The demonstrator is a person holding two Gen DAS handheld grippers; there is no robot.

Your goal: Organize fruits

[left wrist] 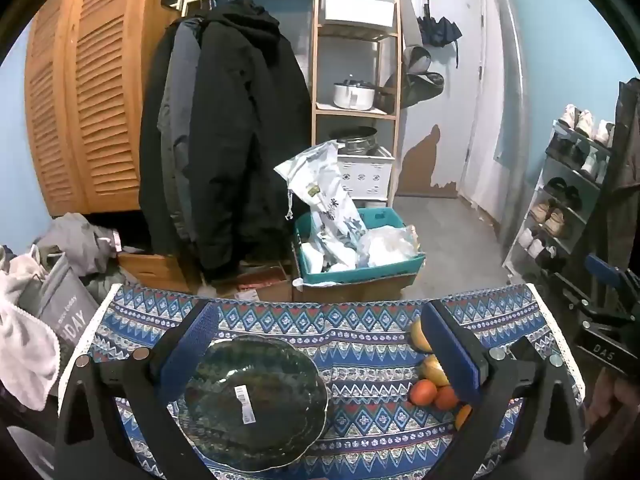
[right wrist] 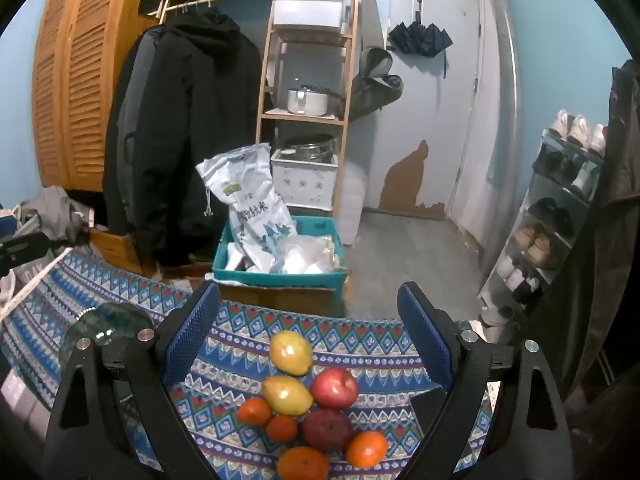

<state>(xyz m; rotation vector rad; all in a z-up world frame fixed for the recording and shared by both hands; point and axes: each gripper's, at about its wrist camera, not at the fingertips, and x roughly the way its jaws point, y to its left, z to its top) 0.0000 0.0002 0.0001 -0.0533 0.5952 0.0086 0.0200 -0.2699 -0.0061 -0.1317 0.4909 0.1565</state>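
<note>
Right wrist view: right tongs (right wrist: pixel 308 340) spread above clustered fruit (right wrist: pixel 308 404), ready to pick; left tongs (left wrist: pixel 316 354) spread, framing the empty plate (left wrist: pixel 252 404)

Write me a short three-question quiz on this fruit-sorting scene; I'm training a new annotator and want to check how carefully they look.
1. True or false: fruit already lies in the green glass plate.
2. How many yellow pears are in the fruit pile in the right wrist view?
3. Which describes the right gripper? A) shut on a red apple B) open, holding nothing C) shut on an orange

Key
1. False: the plate holds only a barcode sticker.
2. Two.
3. B: its jaws stand wide above the pile on the patterned cloth.
</note>
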